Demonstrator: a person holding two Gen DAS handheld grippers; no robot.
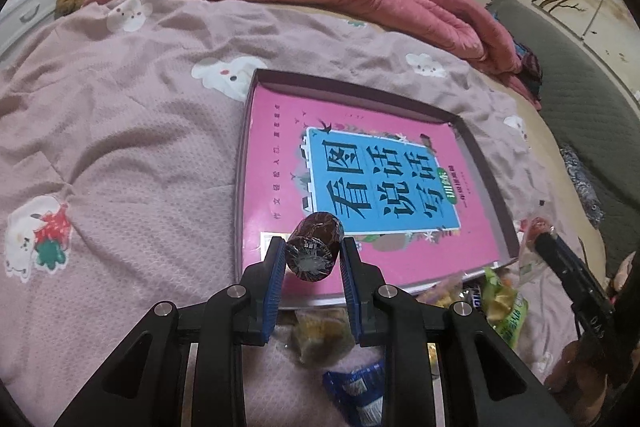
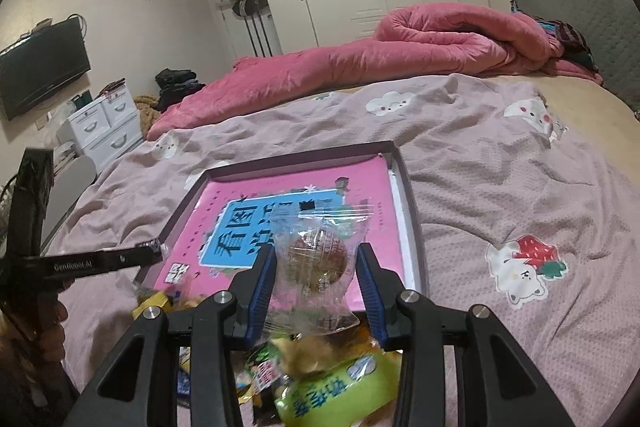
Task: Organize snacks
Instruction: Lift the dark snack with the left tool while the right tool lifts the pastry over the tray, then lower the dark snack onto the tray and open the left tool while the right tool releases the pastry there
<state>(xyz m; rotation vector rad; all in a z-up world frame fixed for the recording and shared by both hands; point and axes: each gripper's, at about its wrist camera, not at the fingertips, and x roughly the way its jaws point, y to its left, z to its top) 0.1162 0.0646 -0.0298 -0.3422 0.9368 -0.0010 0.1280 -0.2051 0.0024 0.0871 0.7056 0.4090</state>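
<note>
Pink book (image 1: 280, 163) with blue title panel; dusty-pink bedspread (image 1: 120, 131) with white animal prints; rose quilt (image 2: 360, 63); lime-green snack packet (image 2: 340, 391).

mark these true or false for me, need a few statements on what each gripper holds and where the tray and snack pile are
1. The left gripper is clamped on a dark cylindrical snack. True.
2. The right gripper is empty. False: it holds a clear wrapped snack with a round brown treat inside.
3. The tray lies on the bed and has a pink book in it. True.
4. Several snacks already lie in the tray. False: only the book shows in it; both held snacks are still in the grippers.
5. The snack pile sits at the near edge of the tray, below the grippers. True.
6. The pink quilt covers the tray. False: it is bunched at the far side of the bed.
</note>
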